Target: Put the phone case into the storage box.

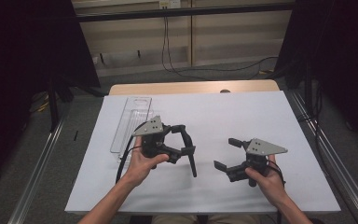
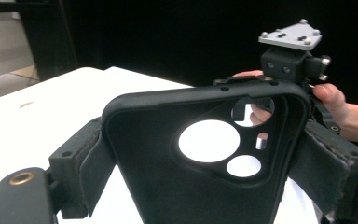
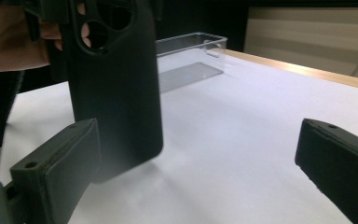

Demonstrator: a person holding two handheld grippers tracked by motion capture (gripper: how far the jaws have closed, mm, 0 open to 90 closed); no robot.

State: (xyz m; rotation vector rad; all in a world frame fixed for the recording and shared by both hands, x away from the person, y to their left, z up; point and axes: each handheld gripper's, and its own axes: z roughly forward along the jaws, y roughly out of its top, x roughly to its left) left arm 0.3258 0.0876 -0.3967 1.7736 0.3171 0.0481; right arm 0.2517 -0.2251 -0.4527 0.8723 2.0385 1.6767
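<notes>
In the high view the left gripper (image 1: 186, 142) is hovering over the middle of the white table (image 1: 242, 116), its jaws pinching a black phone case (image 1: 192, 164) that is showing here only as a thin dark sliver hanging down from the jaws. The left gripper view is giving what that view cannot: the phone case (image 2: 200, 154) is facing the camera with its hollow inner side, its round camera cut-outs are letting the white table show through, and the padded jaws are pressing on its two long edges. The same view is catching the right gripper (image 2: 291, 51) beyond the case, held by the person's right hand (image 2: 331, 100). In the right gripper view the smooth back of the phone case (image 3: 116, 88) is hanging upright, just beside one jaw, while the right gripper's own jaws are standing spread wide with nothing between them. A clear plastic tray (image 3: 191, 56) is lying farther off on the table; the high view is placing the tray (image 1: 130, 123) at the table's left side.
</notes>
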